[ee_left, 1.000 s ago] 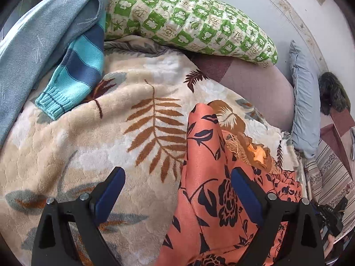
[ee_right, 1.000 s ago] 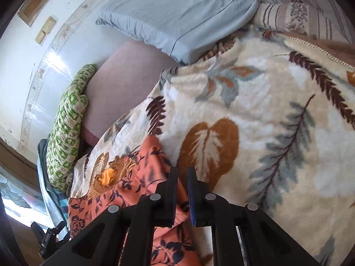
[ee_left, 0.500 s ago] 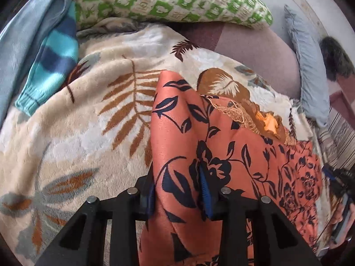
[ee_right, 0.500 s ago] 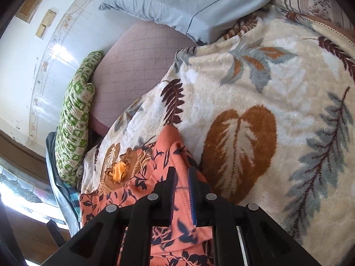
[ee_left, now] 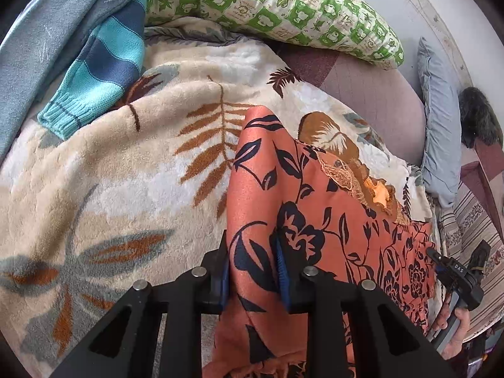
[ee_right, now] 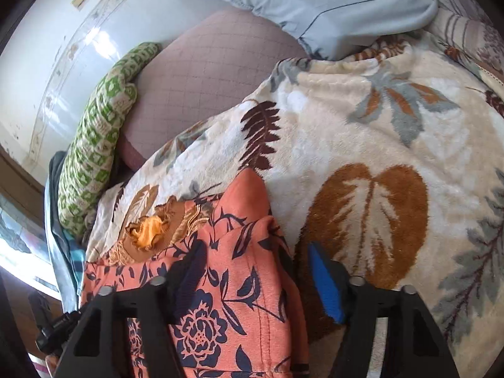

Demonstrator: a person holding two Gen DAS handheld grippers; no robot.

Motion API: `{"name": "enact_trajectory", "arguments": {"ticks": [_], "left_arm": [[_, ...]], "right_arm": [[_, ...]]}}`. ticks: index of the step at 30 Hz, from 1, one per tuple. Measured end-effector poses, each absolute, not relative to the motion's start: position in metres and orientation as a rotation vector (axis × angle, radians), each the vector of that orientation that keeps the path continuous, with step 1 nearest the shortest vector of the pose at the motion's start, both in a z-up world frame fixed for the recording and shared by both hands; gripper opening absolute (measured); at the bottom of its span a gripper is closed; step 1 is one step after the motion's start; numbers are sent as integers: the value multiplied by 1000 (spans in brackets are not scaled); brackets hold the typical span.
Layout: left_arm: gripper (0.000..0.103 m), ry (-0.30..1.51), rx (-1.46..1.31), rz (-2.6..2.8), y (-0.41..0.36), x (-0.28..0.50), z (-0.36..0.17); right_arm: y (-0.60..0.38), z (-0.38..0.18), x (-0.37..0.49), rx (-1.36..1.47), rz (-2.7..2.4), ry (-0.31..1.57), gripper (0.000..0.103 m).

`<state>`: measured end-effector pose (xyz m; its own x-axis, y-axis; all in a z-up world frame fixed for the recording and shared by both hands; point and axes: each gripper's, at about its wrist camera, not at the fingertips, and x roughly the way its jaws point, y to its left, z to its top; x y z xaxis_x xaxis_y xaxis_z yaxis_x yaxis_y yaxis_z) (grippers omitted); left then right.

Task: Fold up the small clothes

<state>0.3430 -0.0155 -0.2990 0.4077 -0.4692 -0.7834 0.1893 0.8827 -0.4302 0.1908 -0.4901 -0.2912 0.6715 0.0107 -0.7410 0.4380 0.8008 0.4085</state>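
Your left gripper [ee_left: 252,261] has closed since a second ago.
It's pinching the orange floral-print fabric garment [ee_left: 315,220]; your right gripper [ee_right: 255,271] is opening around it.

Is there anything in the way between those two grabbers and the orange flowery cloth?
Nothing visible. The orange cloth already lies between the left gripper's closing fingers, and between the right gripper's opening ones, on the blanket.

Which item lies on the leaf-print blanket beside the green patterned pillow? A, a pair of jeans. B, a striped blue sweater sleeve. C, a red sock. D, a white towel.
B: the striped blue sweater sleeve rests on the leaf-print blanket, next to the green patterned pillow.
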Motion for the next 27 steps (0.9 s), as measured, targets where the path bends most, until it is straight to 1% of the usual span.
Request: {"name": "enact_trajectory", "arguments": {"ticks": [1, 2, 3, 4, 7, 8, 9, 11, 12, 13, 14, 16, 18, 20, 21, 22, 23, 24, 27], "left_arm": [[25, 1074, -294, -418, -15, 342, -299], [25, 1074, -298, -413, -13, 340, -299], [25, 1073, -298, -406, -12, 339, -298], [24, 1067, -291, -397, -11, 337, -296], [24, 1035, -236, -348, -10, 331, -291], [24, 1030, -215, -325, -10, 329, -292], [24, 1028, -201, -311, -9, 328, -293], [27, 1042, -197, -316, -8, 330, -296], [29, 1052, -201, -311, -7, 330, -295], [31, 1055, -196, -299, -6, 330, -292], [31, 1047, -180, -283, -6, 328, -287], [31, 984, -98, -204, -5, 322, -269], [32, 871, -28, -151, -6, 315, -242], [34, 761, -27, -158, -9, 306, -215], [42, 708, -31, -180, -14, 300, -204], [57, 664, -32, -208, -22, 295, -196], [65, 639, -27, -245, -32, 291, -193], [74, 639, -15, -287, -44, 288, -194], [76, 733, 62, -362, -89, 291, -223]], "right_arm": [[-485, -290, 192, 563, -277, 813, 20], [-480, -286, 192, 535, -274, 800, 20], [-476, -282, 192, 507, -271, 793, 17], [-471, -275, 191, 480, -274, 776, 16], [-461, -259, 189, 437, -226, 709, 16], [-461, -260, 192, 437, -225, 712, 16], [-463, -268, 196, 446, -234, 744, 19], [-471, -296, 205, 460, -283, 889, 19], [-476, -306, 205, 487, -287, 909, 20], [-481, -305, 202, 519, -280, 882, 21], [-484, -300, 201, 539, -282, 884, 21], [-488, -284, 196, 566, -281, 872, 21], [-488, -268, 184, 578, -270, 786, 21], [-481, -255, 178, 556, -260, 739, 22], [-476, -247, 177, 528, -255, 730, 22], [-469, -240, 174, 501, -254, 707, 22], [-464, -234, 170, 490, -253, 677, 22], [-459, -230, 169, 495, -233, 666, 22], [-444, -242, 176, 484, -173, 739, 21]]}}
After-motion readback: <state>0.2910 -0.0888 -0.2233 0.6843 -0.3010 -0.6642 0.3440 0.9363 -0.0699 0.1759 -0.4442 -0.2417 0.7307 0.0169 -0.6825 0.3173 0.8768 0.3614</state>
